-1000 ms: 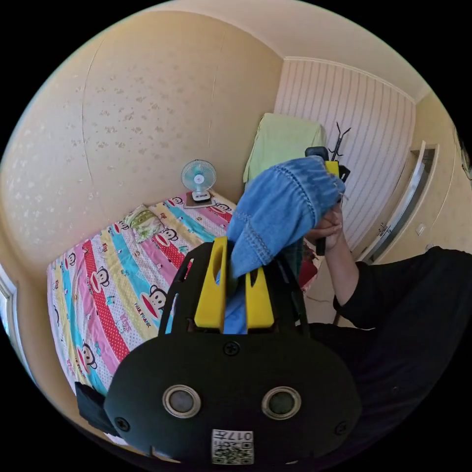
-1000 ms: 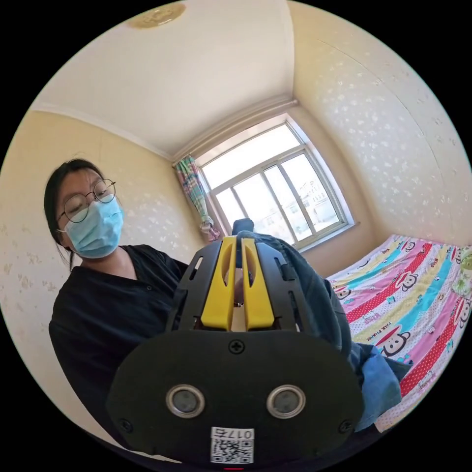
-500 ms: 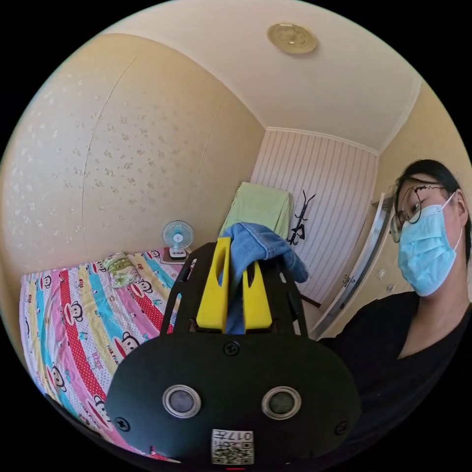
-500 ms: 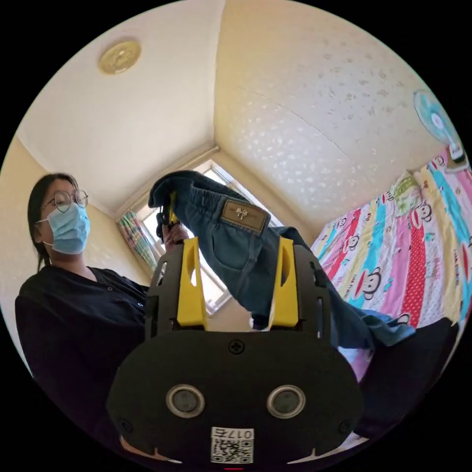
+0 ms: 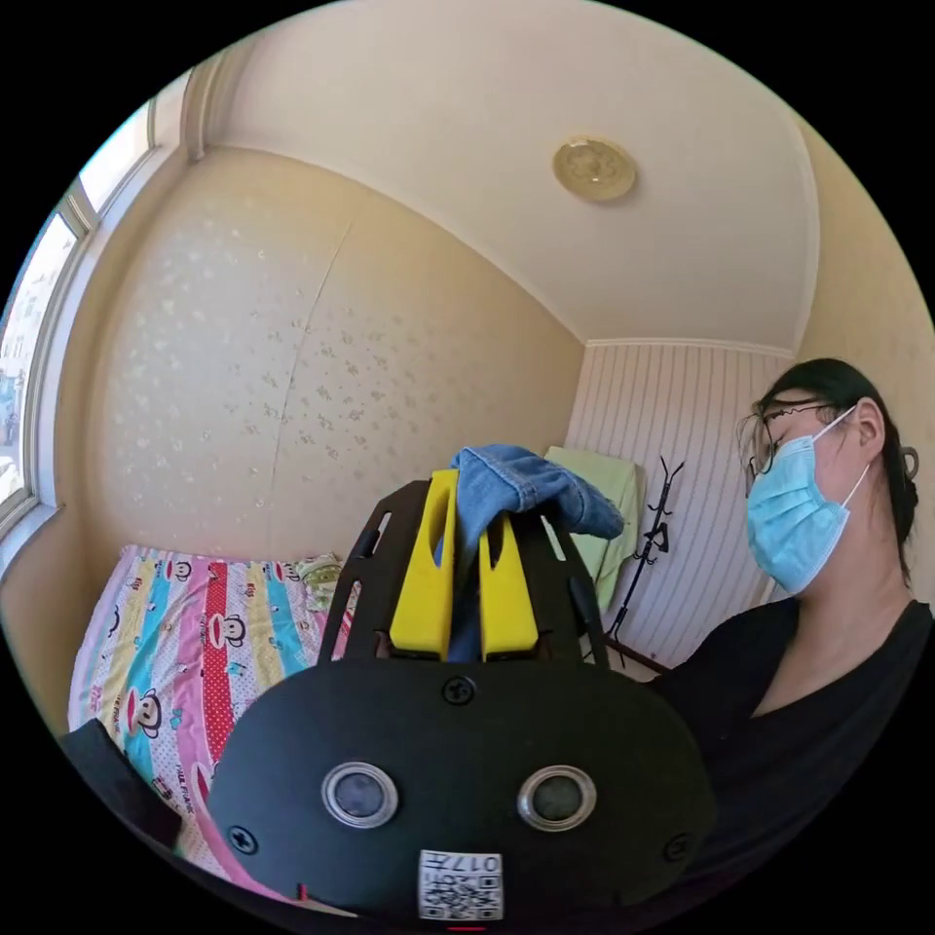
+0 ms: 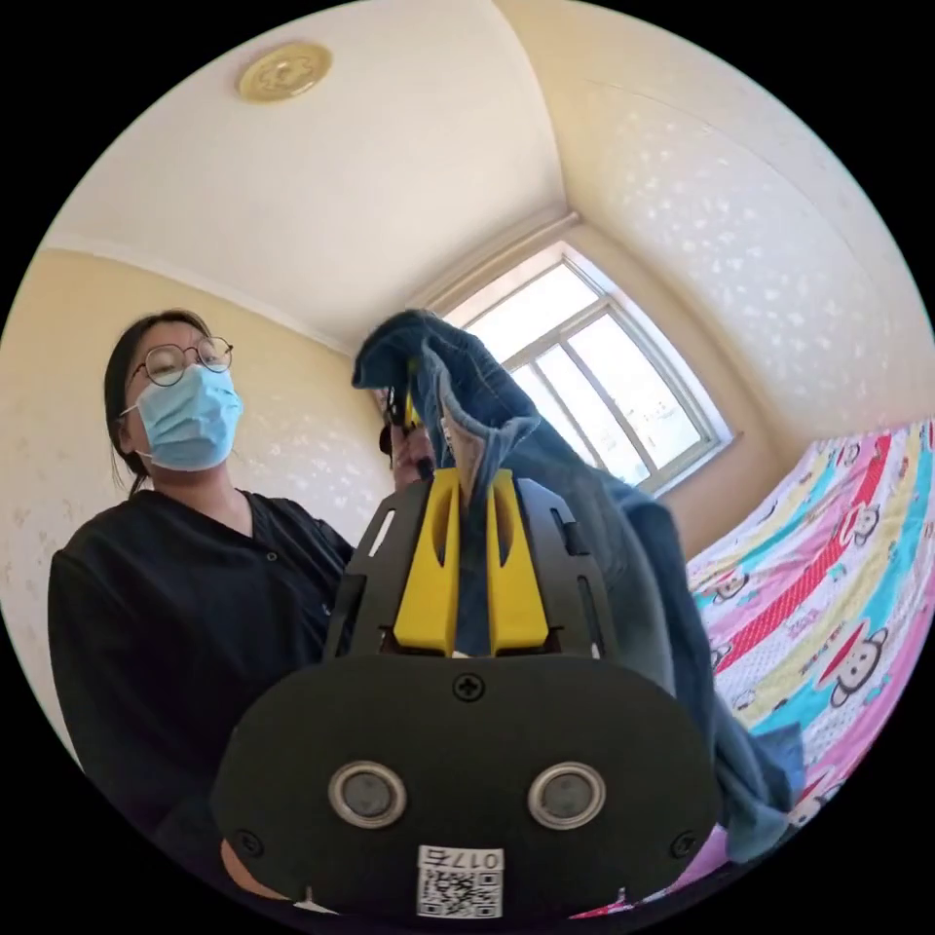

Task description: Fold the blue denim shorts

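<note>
The blue denim shorts (image 6: 594,555) are held up in the air above the bed, gripped at two places. In the right gripper view the right gripper (image 6: 472,487) has its yellow jaws pressed together on a fold of the denim, with cloth rising out of the tips and the rest of the garment draping down past the gripper's side toward the bedsheet (image 6: 828,584). Further up the same cloth, the left gripper (image 6: 409,414) shows as a bit of yellow and black wrapped in denim, with the person's hand (image 6: 414,453) on its handle. In the left gripper view the left gripper (image 5: 467,506) likewise has its jaws pinched on a bunched edge of the shorts (image 5: 521,492), which flops over the tips.

The person (image 6: 185,584), in a black top, stands just behind both tools. The bedsheet (image 5: 185,633) is striped in pink, yellow, blue and red with cartoon monkey faces; small lettering sits beside the monkeys but is too small to make out. A pale green cloth (image 5: 609,506) hangs near a dark coat stand (image 5: 653,536) against a striped wall. A window (image 6: 584,360) sits behind the shorts, and a round gold ceiling fitting (image 5: 594,168) is overhead. Each gripper body carries a code sticker, not legible as text
</note>
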